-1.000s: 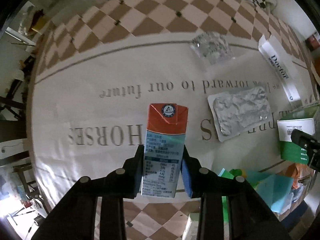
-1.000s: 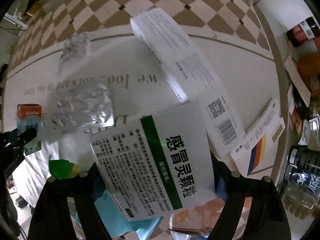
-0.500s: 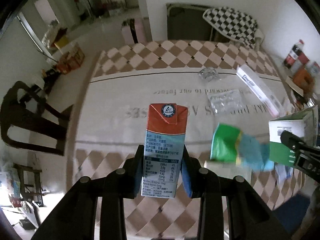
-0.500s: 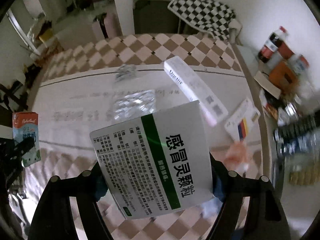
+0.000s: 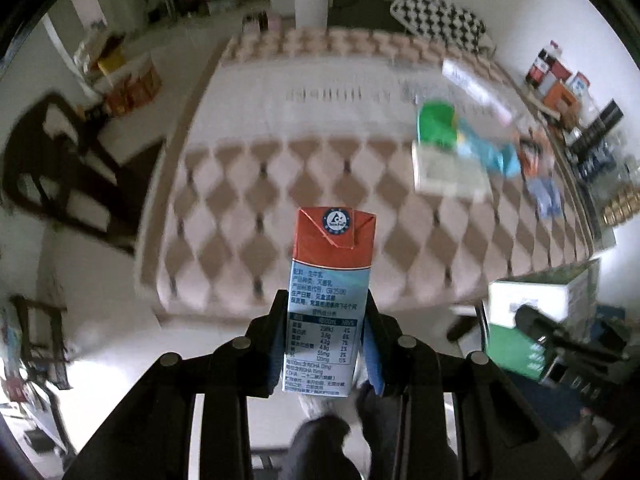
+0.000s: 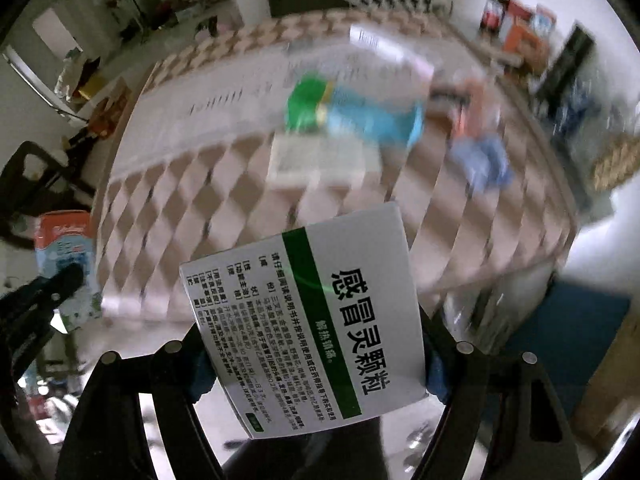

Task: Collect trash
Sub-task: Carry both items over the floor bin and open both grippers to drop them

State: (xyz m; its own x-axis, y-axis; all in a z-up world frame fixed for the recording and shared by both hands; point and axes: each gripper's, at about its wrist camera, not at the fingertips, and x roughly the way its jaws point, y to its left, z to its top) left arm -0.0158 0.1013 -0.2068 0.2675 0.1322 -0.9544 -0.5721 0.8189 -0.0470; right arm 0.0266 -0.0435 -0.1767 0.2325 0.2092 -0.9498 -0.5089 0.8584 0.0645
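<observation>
1. The left gripper [image 5: 326, 344] is clamped on a small milk carton [image 5: 330, 292] with an orange-red top and a blue nutrition panel; the carton stands upright between the pads, lifted clear of the table.
2. The right gripper [image 6: 316, 356] is clamped wide across a white and green medicine box [image 6: 316, 316] printed with large Chinese characters; the box sits tilted between the pads.
3. A second ago both cameras hovered close over the printed cloth of the table [image 5: 304, 184]; now the whole table shows from farther back and above its near edge, so both hands have pulled away with their loads.
4. Floor and what looks like the person's dark clothing show beneath each gripper; both views are blurred with motion.
5. More trash lies on the table: a green and blue wrapper [image 5: 460, 136], a flat whitish packet [image 5: 448, 172] just beside it, a long white box [image 5: 472, 84] farther back, and orange and blue scraps near the right edge.
6. Judgement: two items are collected and seem bound for a bin, which is not visible; the table needs further trips.
</observation>
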